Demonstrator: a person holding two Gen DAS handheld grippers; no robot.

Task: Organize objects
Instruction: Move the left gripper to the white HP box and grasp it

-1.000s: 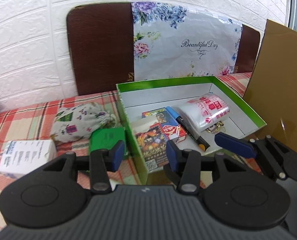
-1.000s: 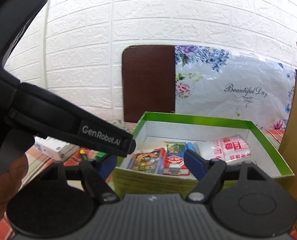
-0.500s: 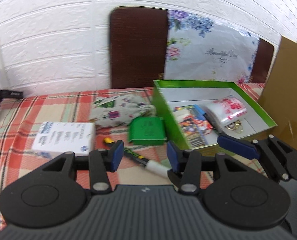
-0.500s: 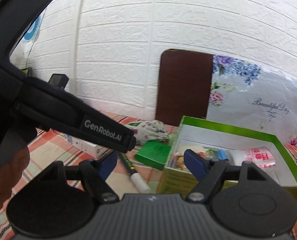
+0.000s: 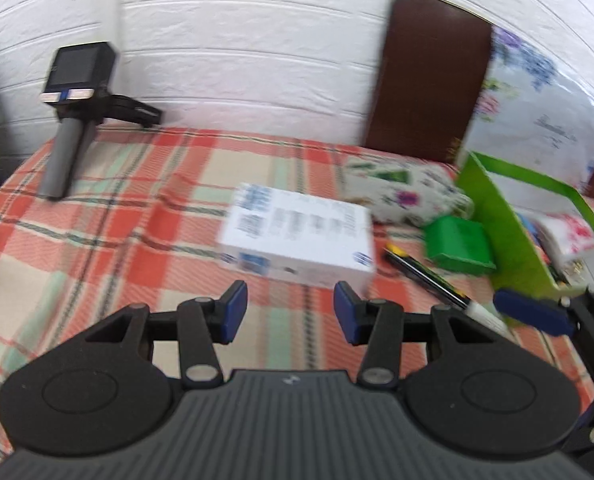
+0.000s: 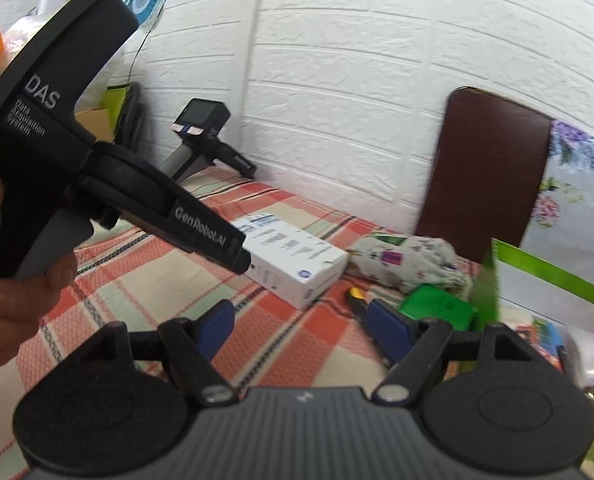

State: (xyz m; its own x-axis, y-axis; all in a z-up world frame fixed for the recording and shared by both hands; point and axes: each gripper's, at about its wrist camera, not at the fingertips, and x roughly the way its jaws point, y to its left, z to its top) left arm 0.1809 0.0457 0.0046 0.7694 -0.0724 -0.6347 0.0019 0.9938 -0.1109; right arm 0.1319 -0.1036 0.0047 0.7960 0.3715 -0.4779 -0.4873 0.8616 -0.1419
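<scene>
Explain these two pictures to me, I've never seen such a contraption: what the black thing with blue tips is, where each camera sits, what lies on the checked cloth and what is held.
There is no robot here: a person holds a hand tool with two fingers in each hand, and a camera on each tool looks forward along them. One picture comes from the left gripper, the other from the right gripper, where the person's left hand also shows. Both stand open and hold nothing. On the plaid cloth lie a white carton, a floral pouch, a small green box and a marker. At the right is an open green box with packets inside. A third gripper rests by the wall.
</scene>
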